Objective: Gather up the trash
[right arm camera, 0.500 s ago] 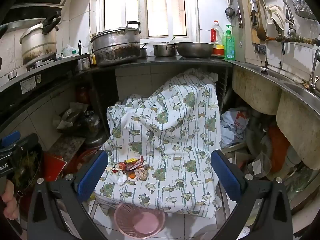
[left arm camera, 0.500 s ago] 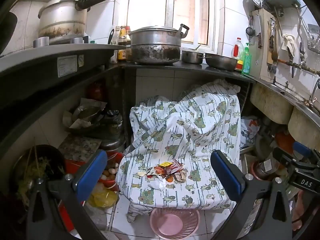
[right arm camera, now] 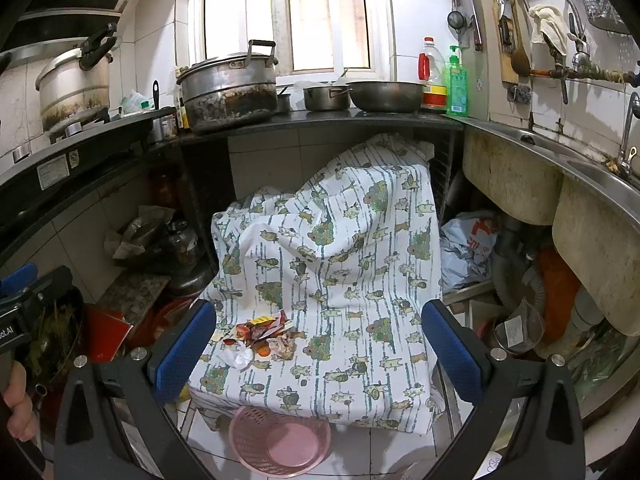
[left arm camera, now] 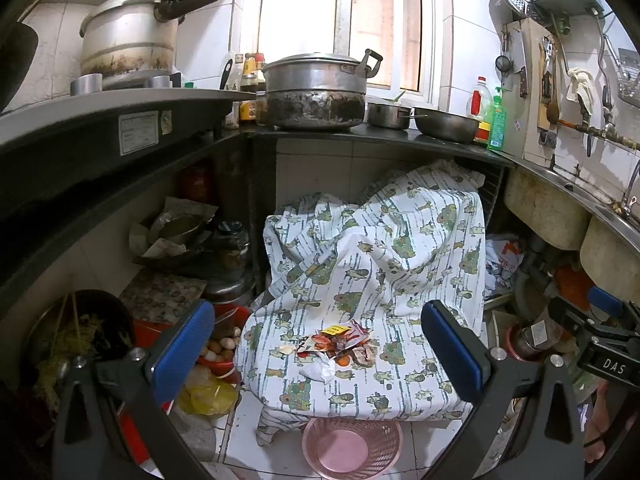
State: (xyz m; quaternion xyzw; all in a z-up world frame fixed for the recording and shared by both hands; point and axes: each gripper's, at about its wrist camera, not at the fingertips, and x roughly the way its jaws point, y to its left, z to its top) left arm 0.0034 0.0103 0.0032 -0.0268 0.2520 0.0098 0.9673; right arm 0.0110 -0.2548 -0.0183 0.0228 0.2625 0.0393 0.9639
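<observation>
Nothing has moved: both the left gripper and right gripper hover wide open, empty, above the trash pile on the patterned cloth.

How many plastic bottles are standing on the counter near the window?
2: a clear bottle with a red cap at the counter's right end, and a green pump bottle directly to its right. Others may be hidden behind the large pot.

A big blackened pot stands on the dark counter, with a small pan and a metal bowl beside it. A green soap bottle stands near the corner, and eggs lie in a red bowl on the floor
</observation>
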